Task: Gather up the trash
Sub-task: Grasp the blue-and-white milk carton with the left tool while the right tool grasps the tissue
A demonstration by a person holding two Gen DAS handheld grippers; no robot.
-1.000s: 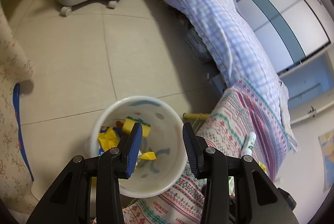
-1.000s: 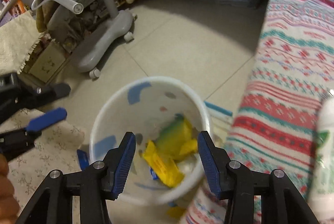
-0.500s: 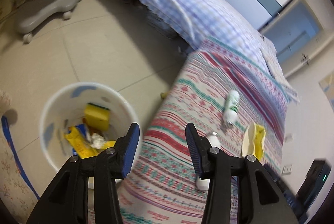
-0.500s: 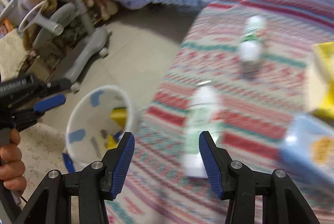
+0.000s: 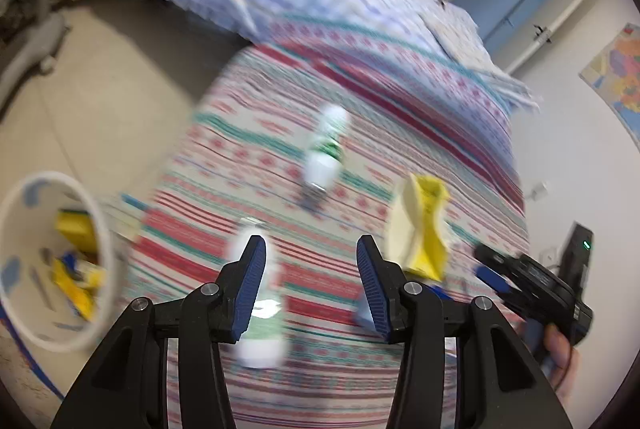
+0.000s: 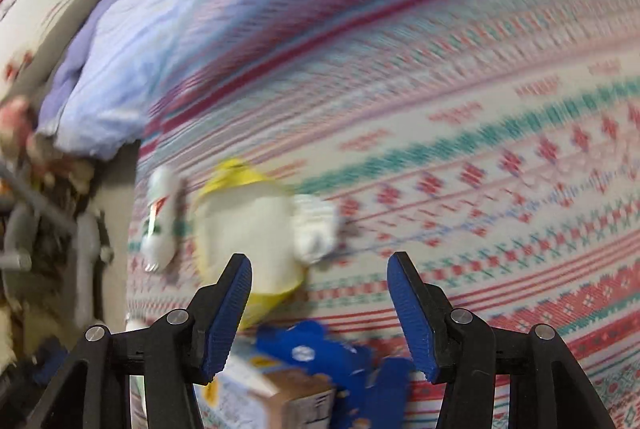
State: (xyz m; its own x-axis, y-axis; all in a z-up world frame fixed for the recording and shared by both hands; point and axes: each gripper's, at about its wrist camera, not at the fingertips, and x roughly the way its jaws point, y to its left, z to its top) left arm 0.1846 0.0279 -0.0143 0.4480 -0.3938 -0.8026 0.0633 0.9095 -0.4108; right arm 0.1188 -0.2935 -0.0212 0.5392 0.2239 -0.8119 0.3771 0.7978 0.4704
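In the left wrist view the left gripper [image 5: 310,277] has its fingers spread and empty above the striped bed cover [image 5: 400,101]; a white bottle [image 5: 258,309] lies blurred just behind the left finger, a second bottle [image 5: 326,153] sits higher at mid-frame, and a yellow wrapper [image 5: 420,229] lies just right of the right finger. At the left edge the white bin [image 5: 100,229] holds yellow and blue scraps. In the right wrist view the right gripper [image 6: 320,305] is also spread and empty, the yellow wrapper [image 6: 248,225] just beyond its left finger and a blue carton [image 6: 288,385] low between the fingers.
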